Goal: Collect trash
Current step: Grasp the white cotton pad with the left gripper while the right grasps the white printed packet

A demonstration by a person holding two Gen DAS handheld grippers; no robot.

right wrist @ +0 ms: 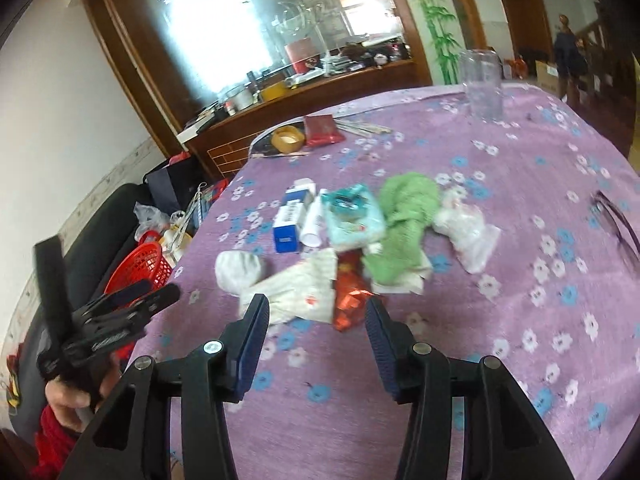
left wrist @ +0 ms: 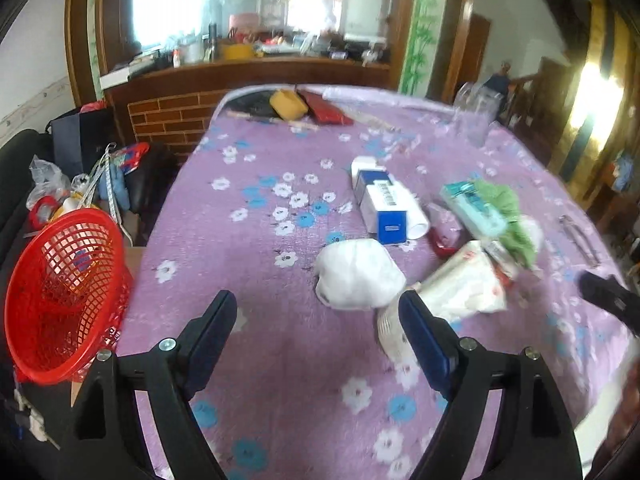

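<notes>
A heap of trash lies mid-table on the purple flowered cloth (left wrist: 280,380): a crumpled white bag (left wrist: 356,276), a blue-and-white box (left wrist: 380,204), a white tissue pack (left wrist: 464,280), a teal wipes pack (right wrist: 352,216), a green cloth (right wrist: 404,224) and a red wrapper (right wrist: 348,300). My left gripper (left wrist: 316,300) is open and empty just short of the white bag. My right gripper (right wrist: 316,302) is open too, with the red wrapper at its tips but not gripped. A red mesh basket (left wrist: 60,292) sits beyond the table's left edge.
A clear glass jar (right wrist: 480,84) stands at the far side, with a yellow tape roll (right wrist: 286,140) and a red pouch (right wrist: 322,130) near the far edge. Eyeglasses (right wrist: 616,220) lie at the right. A dark sofa (right wrist: 120,220) with bags is left of the table.
</notes>
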